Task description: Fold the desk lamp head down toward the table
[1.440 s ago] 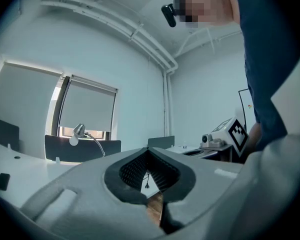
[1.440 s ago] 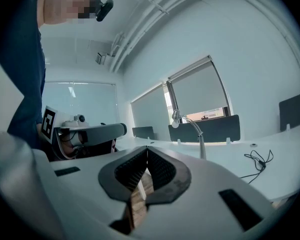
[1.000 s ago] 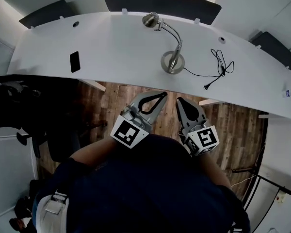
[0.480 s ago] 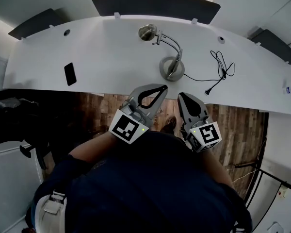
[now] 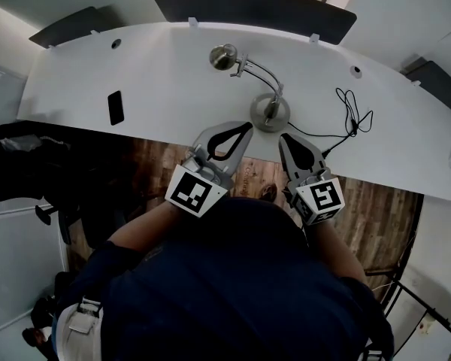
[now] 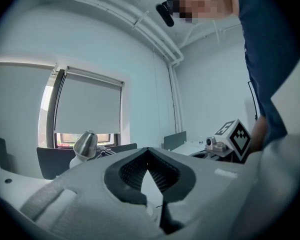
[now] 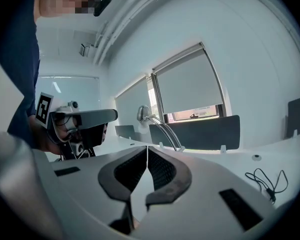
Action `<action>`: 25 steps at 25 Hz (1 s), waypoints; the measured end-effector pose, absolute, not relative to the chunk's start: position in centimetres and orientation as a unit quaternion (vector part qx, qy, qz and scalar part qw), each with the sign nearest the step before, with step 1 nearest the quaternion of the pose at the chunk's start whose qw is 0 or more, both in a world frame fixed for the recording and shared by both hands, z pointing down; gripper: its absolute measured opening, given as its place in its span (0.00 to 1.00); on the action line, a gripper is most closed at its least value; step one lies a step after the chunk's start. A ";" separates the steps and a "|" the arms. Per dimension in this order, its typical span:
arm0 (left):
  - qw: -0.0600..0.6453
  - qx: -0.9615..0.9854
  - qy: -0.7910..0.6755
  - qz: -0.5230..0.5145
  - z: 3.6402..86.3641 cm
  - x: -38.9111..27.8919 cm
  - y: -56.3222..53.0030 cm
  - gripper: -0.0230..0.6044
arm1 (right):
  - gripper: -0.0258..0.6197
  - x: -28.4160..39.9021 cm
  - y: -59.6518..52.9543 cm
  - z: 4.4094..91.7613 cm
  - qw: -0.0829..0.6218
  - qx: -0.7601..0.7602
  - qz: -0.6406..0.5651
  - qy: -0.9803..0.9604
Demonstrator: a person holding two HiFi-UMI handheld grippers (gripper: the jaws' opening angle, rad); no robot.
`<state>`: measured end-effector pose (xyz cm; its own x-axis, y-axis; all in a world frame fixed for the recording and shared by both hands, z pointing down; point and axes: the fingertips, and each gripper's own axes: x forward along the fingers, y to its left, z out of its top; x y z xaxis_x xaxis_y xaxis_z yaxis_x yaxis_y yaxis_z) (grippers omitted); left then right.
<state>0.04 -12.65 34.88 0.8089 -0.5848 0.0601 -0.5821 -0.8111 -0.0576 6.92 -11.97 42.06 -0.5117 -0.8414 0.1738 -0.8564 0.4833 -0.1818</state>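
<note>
The silver desk lamp stands on the white desk (image 5: 173, 81). Its round base (image 5: 270, 113) is near the front edge, and its curved neck rises to the head (image 5: 223, 56) at the back left. My left gripper (image 5: 247, 125) is shut and empty, just short of the desk edge, left of the base. Shut and empty too, my right gripper (image 5: 284, 136) hovers below the base. The left gripper view has the closed tips (image 6: 148, 150) with the lamp head (image 6: 86, 145) ahead on the left. In the right gripper view the lamp head (image 7: 142, 114) rises beyond the shut tips (image 7: 147, 147).
A black phone (image 5: 116, 107) lies on the desk's left part. The lamp's black cable (image 5: 351, 111) is coiled to the right of the base. A dark partition panel (image 5: 255, 6) runs along the desk's far side. Wooden floor (image 5: 376, 209) shows under the desk edge.
Both grippers have moved forward toward the desk edge and the lamp base, staying shut. The lamp has not moved on the desk.
</note>
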 end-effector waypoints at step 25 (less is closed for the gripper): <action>0.161 -0.887 0.405 -0.153 35.7 -0.5 -20.5 0.07 | 0.21 10.2 -19.0 49.1 0.070 0.483 0.144 -0.861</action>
<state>-0.54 -20.52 35.71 0.6254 -0.7675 0.1406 -0.6692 -0.6203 -0.4091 10.21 -19.02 49.14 -0.5233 -0.8116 0.2596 -0.8519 0.4914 -0.1809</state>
